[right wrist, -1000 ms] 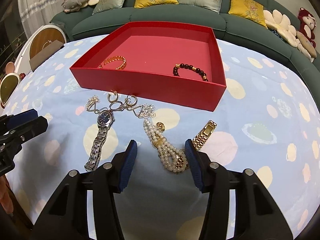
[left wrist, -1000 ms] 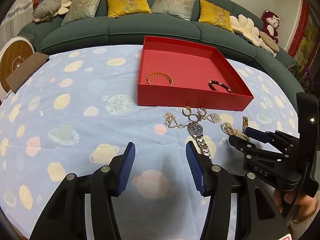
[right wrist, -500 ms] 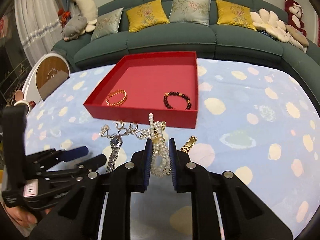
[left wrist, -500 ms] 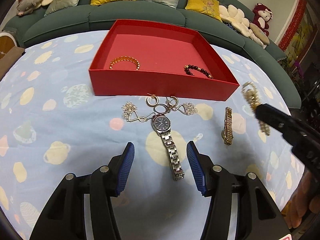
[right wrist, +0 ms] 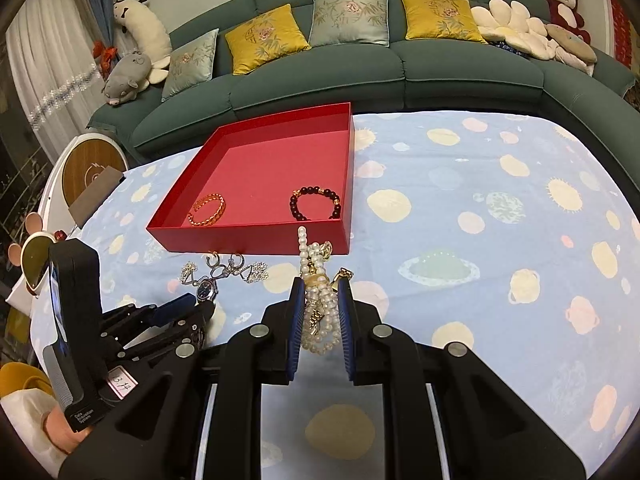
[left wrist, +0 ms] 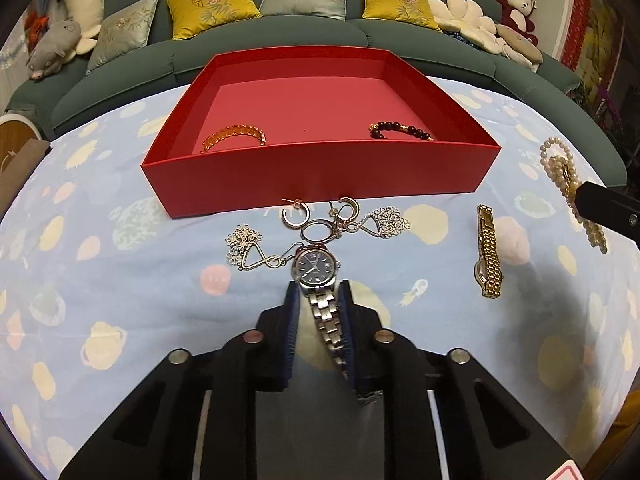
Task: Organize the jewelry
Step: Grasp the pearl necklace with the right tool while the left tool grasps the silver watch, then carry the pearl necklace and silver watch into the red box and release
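Observation:
A red tray (left wrist: pixel 320 172) (right wrist: pixel 248 236) holds a gold bangle (left wrist: pixel 234 138) (right wrist: pixel 208 210) and a dark bead bracelet (left wrist: pixel 400 130) (right wrist: pixel 316 202). My left gripper (left wrist: pixel 318 292) is shut on the band of a silver watch (left wrist: pixel 314 266) lying on the cloth in front of the tray. My right gripper (right wrist: pixel 320 284) is shut on a pearl necklace (right wrist: pixel 316 300) (left wrist: pixel 568 184) and holds it above the table. Earrings, a ring and silver pendants (left wrist: pixel 340 220) lie by the watch. A gold watch (left wrist: pixel 488 250) lies to the right.
The table has a blue planet-print cloth (right wrist: pixel 480 240). A green sofa (right wrist: pixel 360 72) with cushions and plush toys runs behind it. A round wooden stand (right wrist: pixel 86 168) is at the left edge.
My left gripper moved forward and closed on the silver watch's band. My right gripper, shut on the pearls since half a second ago, lifted them higher above the cloth.

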Demonstrator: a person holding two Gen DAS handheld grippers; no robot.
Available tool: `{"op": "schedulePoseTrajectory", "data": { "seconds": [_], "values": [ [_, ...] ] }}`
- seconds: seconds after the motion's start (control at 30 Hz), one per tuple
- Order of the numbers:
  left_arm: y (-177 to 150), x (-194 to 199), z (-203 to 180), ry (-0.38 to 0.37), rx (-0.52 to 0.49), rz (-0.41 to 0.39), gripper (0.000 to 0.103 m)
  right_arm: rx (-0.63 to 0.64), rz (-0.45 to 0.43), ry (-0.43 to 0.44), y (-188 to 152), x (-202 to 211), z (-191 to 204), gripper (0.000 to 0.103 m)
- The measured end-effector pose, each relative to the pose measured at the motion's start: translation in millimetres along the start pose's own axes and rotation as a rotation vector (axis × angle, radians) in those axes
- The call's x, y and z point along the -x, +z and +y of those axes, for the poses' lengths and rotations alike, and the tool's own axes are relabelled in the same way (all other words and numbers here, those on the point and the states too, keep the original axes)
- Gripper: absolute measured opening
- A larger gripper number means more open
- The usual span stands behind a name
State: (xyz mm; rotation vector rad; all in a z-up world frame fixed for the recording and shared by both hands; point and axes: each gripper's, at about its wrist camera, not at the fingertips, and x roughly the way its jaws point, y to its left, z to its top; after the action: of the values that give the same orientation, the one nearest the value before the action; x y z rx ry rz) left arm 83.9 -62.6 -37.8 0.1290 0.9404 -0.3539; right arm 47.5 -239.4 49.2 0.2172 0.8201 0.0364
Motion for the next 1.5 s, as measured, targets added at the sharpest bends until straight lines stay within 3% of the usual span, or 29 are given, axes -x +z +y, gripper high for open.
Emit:
{"op": "schedulePoseTrajectory", "data": {
  "seconds": [0.27, 0.63, 0.83, 1.03, 1.23, 1.37, 1.5],
  "values": [
    [-5, 11, 8, -0.073, 0.018, 0.016, 0.009, 0.009, -0.006, 0.019, 3, -2, 9, 0.016],
    [8, 62, 10, -0.143, 0.02, -0.059, 0.009, 0.015, -0.042, 0.038, 14, -2, 26, 0.016],
    [33, 79, 14, -0.154, 0.012, -0.102, 0.009, 0.019, -0.067, 0.04, 29, -5, 33, 0.016],
    [87, 93, 24, -0.106, -0.025, -0.212, 0.009, 0.031, -0.098, 0.05, 69, -21, 40, 0.016],
    [151, 64, 34, -0.039, -0.046, -0.273, 0.009, -0.004, -0.073, 0.076, 106, -59, 36, 0.016],
    [172, 28, 41, -0.028, -0.032, -0.247, 0.009, 0.022, -0.052, 0.029, 119, -91, 37, 0.016],
    [180, -6, 45, 0.003, -0.025, -0.21, 0.009, 0.023, -0.03, 0.034, 123, -115, 37, 0.017]
  ]
}}
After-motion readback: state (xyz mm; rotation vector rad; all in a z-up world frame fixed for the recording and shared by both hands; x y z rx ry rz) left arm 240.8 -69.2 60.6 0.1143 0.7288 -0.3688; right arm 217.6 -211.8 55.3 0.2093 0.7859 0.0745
